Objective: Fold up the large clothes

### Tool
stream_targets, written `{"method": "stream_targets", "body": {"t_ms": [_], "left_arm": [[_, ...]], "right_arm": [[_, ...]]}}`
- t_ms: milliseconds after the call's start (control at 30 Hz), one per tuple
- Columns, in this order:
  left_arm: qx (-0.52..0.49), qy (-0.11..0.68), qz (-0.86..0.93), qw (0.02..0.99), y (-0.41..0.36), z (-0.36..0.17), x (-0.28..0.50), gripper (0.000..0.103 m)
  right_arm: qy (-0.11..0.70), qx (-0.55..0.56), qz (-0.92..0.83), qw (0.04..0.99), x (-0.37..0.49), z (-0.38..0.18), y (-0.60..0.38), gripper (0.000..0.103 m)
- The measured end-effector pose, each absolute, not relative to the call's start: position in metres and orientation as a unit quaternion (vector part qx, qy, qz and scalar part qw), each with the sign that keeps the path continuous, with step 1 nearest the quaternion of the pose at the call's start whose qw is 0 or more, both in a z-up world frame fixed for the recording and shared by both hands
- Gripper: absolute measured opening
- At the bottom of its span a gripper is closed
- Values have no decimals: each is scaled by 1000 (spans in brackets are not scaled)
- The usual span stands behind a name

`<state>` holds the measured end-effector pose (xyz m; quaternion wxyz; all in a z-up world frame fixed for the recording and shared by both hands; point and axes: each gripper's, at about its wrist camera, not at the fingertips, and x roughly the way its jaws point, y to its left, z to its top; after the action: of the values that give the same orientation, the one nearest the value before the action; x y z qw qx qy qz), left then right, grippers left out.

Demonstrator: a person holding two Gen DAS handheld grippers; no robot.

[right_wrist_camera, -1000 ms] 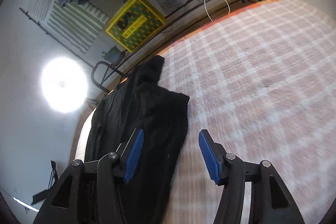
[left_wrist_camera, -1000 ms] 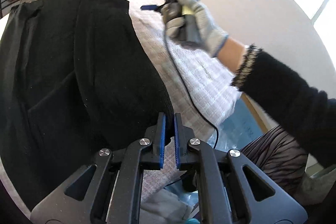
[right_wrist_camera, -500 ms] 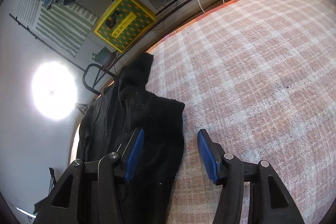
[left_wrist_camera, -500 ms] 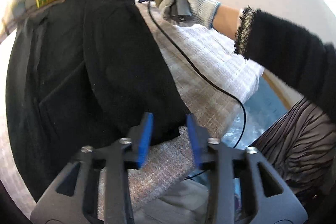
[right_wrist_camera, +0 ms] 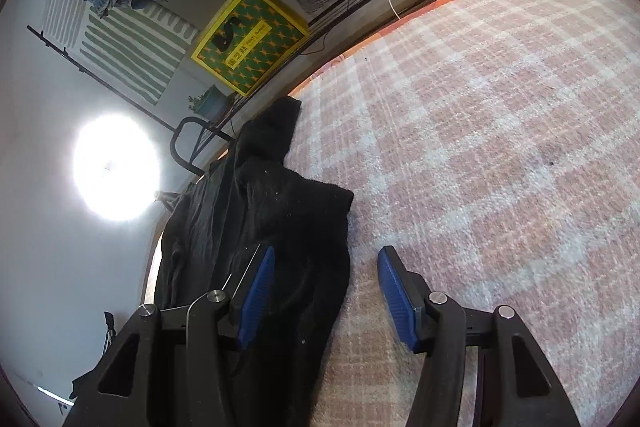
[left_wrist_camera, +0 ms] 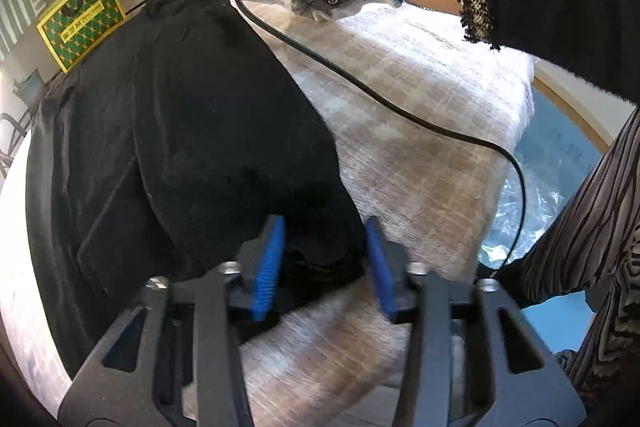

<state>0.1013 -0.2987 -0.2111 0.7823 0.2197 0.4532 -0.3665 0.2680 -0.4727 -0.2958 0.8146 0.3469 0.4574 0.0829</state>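
The bed's checked pink-and-white blanket (right_wrist_camera: 500, 155) is fuzzy, and wide bare room lies beside the one black garment (left_wrist_camera: 208, 131), which is spread flat along the blanket's edge. The garment is soft and dark, with a folded layer on top. The left tool (left_wrist_camera: 322, 267) is released, its blue pads around the garment's near corner. The right tool (right_wrist_camera: 326, 297) is released too, over the garment's straight edge.

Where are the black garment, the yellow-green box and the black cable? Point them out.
black garment (left_wrist_camera: 208, 131): left wrist view, on its folded top layer.
yellow-green box (right_wrist_camera: 250, 41): right wrist view, on its patterned face.
black cable (left_wrist_camera: 360, 87): left wrist view, mid-run across the blanket.
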Motion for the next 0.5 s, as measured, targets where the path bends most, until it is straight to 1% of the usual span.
{"method": "stream_targets", "body": {"t_ms": [33, 67, 167, 233, 267, 300, 400, 500], "left_arm": [[221, 451, -359, 787, -297, -211, 105, 14], [215, 454, -359, 787, -296, -211, 108, 12], [135, 488, -369, 779, -282, -206, 122, 11], [92, 505, -381, 769, -277, -204, 128, 11], [82, 505, -383, 769, -276, -201, 130, 10], [71, 505, -387, 768, -275, -197, 129, 10], [34, 499, -403, 766, -272, -183, 129, 10], [5, 494, -415, 764, -266, -176, 131, 10]], "right_arm": [[456, 348, 84, 815, 270, -297, -471, 57], [454, 348, 84, 816, 271, -297, -469, 57], [452, 347, 97, 816, 278, -299, -456, 57], [458, 323, 98, 822, 282, -298, -443, 37], [471, 313, 102, 819, 286, -301, -436, 14], [483, 300, 98, 817, 289, -303, -430, 8], [485, 283, 97, 822, 288, -290, -425, 5], [456, 292, 117, 832, 280, -259, -435, 4]]}}
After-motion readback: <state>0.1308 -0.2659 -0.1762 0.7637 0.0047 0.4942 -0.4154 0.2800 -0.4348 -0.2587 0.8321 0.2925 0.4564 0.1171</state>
